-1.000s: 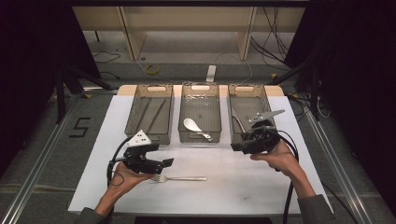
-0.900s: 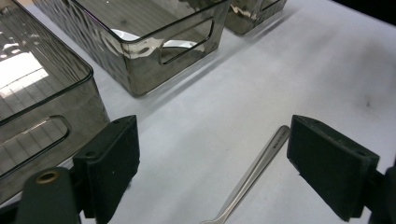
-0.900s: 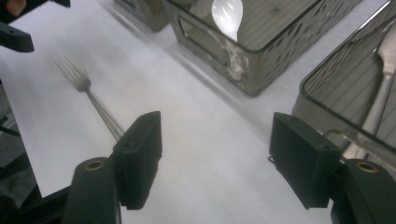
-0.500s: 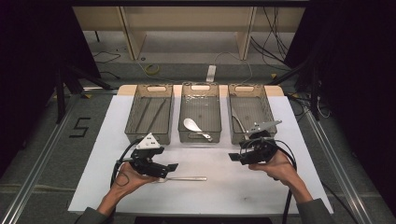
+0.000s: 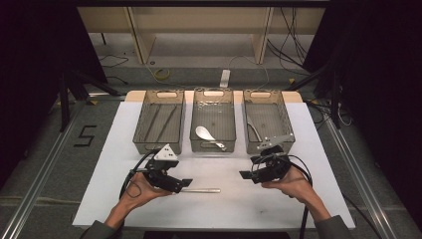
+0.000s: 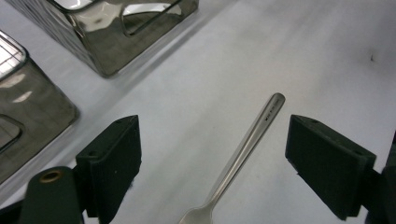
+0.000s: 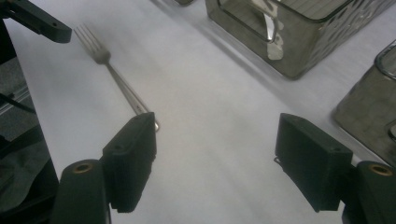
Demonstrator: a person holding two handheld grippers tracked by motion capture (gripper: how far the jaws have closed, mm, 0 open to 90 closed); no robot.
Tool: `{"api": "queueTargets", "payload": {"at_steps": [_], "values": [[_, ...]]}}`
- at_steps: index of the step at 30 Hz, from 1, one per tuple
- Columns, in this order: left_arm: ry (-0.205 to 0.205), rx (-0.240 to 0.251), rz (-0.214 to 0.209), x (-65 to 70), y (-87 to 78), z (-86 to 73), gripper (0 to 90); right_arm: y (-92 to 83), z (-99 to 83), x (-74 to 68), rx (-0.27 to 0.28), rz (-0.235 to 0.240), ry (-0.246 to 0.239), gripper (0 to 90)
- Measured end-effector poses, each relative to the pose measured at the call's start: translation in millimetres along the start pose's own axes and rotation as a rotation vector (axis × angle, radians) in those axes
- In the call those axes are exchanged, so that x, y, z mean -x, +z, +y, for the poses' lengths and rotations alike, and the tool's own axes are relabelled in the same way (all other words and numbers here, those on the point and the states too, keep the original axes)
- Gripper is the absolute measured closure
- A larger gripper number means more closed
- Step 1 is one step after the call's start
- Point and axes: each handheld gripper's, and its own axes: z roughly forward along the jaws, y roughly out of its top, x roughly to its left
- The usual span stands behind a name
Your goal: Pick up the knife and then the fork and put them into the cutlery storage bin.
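Fork (image 5: 201,190) lies flat on the white tabletop (image 5: 229,209), nearer its front edge, left of centre, handle pointing right. L gripper (image 5: 183,183) sits low over the tine end, jaws apart w/ the fork's handle (image 6: 247,140) between them, pads not touching it. R gripper (image 5: 245,175) hovers near the front edge, right of centre, pointing left toward the fork; its jaws have just been opening, nothing between them. Three wire baskets (image 5: 213,145) line the back edge; middle one holds a white spoon (image 5: 206,134).
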Motion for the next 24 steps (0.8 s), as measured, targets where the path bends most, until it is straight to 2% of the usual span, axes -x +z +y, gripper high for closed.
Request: {"api": "queueTargets", "payload": {"at_steps": [10, 13, 19, 24], "values": [[0.013, -0.093, -0.032, 3.3, 9.6, 1.5, 20.2, 0.7, -0.4, -6.7, -0.011, 0.014, -0.017, 29.6], [0.041, -0.132, -0.025, 5.6, 13.7, 0.6, 22.2, 1.5, -0.5, -8.9, -0.02, 0.012, -0.026, 29.3], [0.065, -0.191, -0.04, 8.7, 20.6, 0.4, 26.1, 2.7, -0.8, -11.4, -0.028, 0.019, -0.033, 29.1], [0.073, -0.221, -0.043, 9.1, 24.6, -0.4, 28.6, 2.7, -1.8, -11.0, -0.03, 0.019, -0.032, 29.1]]}}
